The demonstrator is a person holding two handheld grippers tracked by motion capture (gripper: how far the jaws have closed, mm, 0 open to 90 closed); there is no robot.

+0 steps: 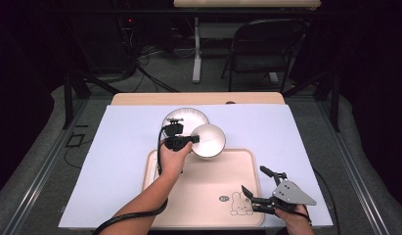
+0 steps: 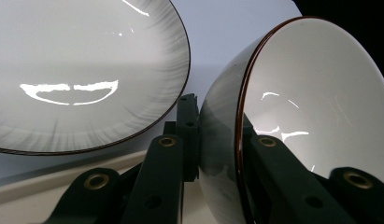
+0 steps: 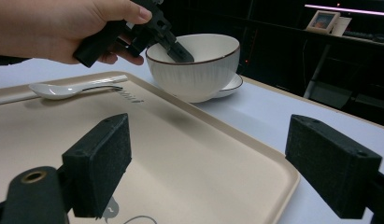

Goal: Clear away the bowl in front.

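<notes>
A white bowl (image 1: 209, 141) with a dark rim sits at the far edge of the beige tray (image 1: 213, 196). My left gripper (image 1: 191, 141) is shut on its near-left wall. In the left gripper view, one jaw lies outside the bowl (image 2: 311, 93) and one inside, with the gripper (image 2: 217, 112) clamped on the rim. The right gripper view shows the bowl (image 3: 194, 70) upright over the tray's far rim (image 3: 217, 128), held by the left gripper (image 3: 173, 46). My right gripper (image 1: 253, 179) stands open over the tray's near-right corner, its jaws (image 3: 208, 172) wide apart with nothing between them.
A white plate (image 1: 185, 119) lies on the white sheet just behind the bowl, close to it (image 2: 77, 70). A white spoon (image 3: 63, 90) rests on the tray's left part. A bunny drawing (image 1: 240, 204) marks the tray's near right. A folding chair (image 1: 267, 44) stands beyond the table.
</notes>
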